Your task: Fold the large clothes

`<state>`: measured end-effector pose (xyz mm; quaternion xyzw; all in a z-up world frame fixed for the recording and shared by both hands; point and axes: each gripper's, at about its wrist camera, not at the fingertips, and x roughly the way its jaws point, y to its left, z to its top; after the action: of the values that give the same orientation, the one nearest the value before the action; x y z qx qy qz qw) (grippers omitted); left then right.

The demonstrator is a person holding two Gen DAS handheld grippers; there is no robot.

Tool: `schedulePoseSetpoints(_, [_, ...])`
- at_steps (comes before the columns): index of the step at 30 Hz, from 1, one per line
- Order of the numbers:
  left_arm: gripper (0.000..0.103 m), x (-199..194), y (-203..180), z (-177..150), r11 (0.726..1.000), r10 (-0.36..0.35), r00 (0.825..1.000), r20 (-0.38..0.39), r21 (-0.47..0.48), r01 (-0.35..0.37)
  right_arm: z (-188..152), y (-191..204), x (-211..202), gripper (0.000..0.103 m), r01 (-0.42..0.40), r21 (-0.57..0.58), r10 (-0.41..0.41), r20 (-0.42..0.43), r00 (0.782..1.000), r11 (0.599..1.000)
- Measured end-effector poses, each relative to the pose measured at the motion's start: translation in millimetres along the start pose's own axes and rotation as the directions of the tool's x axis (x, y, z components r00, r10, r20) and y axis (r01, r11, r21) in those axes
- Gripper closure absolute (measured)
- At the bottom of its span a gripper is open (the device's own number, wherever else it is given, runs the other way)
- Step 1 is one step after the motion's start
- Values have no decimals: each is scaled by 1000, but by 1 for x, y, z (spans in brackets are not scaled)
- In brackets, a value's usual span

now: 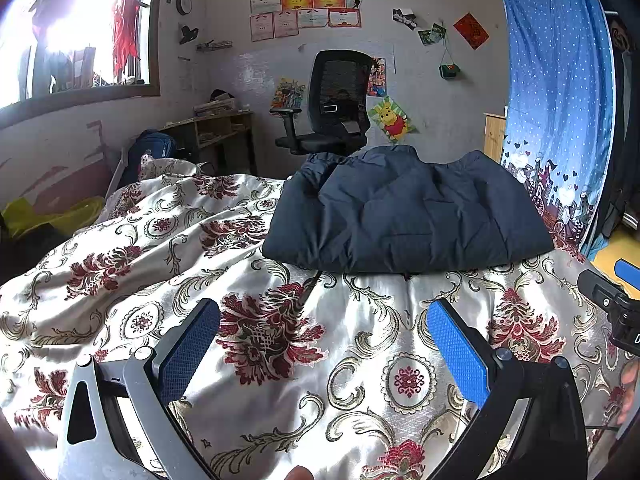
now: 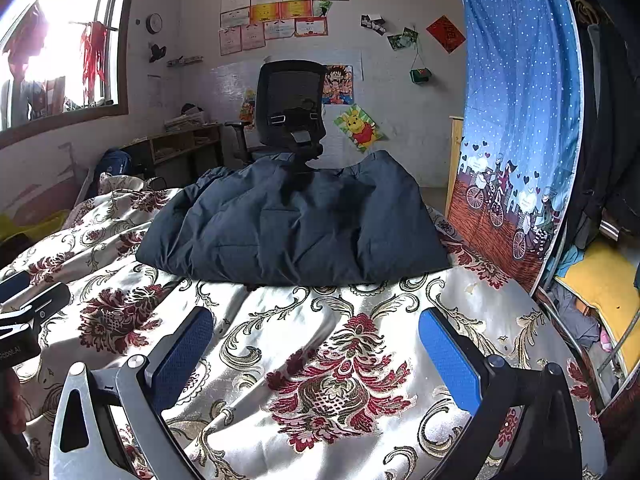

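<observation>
Jacket (image 1: 408,216), dark blue, lies folded on the bed (image 1: 280,360) ahead of both grippers. Only the right wrist view shows yellow bedding (image 2: 600,280). Left gripper (image 1: 324,344) and right gripper (image 2: 316,344): spread wide, holding nothing.

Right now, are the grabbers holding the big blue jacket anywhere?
No. The left gripper and right gripper are both open and empty above the bedspread. The jacket lies untouched ahead.
</observation>
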<state>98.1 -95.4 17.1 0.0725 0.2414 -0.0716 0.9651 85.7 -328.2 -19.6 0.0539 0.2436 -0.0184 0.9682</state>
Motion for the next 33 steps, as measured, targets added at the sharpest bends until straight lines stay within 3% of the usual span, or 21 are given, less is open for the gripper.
schedulePoseSetpoints(33, [1, 0, -3, 0, 1000, 1, 1000, -1, -3, -1, 0, 0, 0, 0, 0, 1, 0, 0, 1000, 1000])
